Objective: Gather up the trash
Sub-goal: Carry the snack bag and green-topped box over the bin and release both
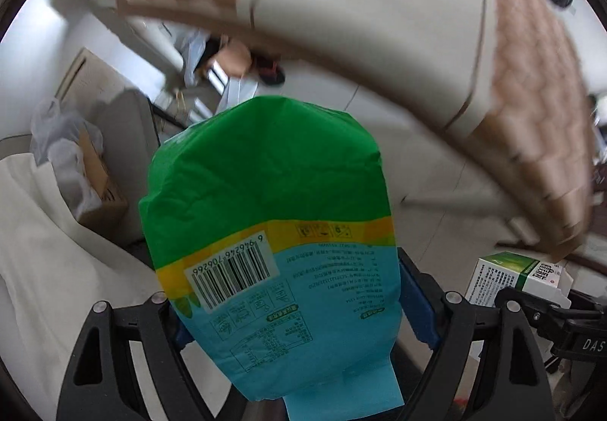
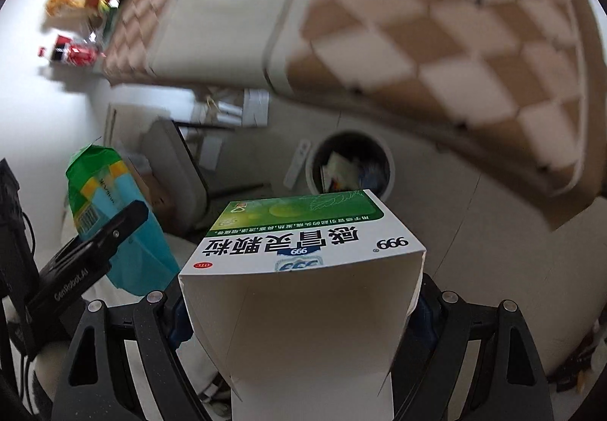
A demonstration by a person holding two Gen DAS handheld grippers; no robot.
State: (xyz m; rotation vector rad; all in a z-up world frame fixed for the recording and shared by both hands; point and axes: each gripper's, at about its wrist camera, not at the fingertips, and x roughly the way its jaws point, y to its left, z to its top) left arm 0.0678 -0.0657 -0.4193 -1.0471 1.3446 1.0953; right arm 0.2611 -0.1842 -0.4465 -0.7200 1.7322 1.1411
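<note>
1. Carrying trash in both hands, the person holds a green, yellow and blue snack bag (image 1: 265, 231) in the left gripper (image 1: 299, 330), its blue-padded fingers closed on the bag's lower blue end, with the green end pointing forward, away from the camera.

2. Closed likewise, the right gripper (image 2: 303, 311) pinches a white and green medicine box (image 2: 303, 269) by its open end; the box's long axis runs forward along the fingers, printed face up.

3. Ahead of the box, in the right wrist view, stands a round trash bin (image 2: 351, 144) on the pale floor, already holding paper and wrappers. Its mouth opens just past the far edge of the box, nearly in line with the box's long axis.

4. Off to the left of the right gripper hangs the bag with the left gripper, farther from the bin. In the left wrist view the bin does not show at all; only the box appears, at the lower right (image 1: 512, 277).

5. By this layout the right hand is the nearer one, and the likely next move is to carry the box forward over the rim and let go; the bag would have to swing right to follow.

6. Above the bin runs a checked brown and cream mattress (image 2: 436, 22), blurred in both views. More litter and a red can (image 2: 77, 53) lie at the far end by the wall, well apart from both grippers.
</note>
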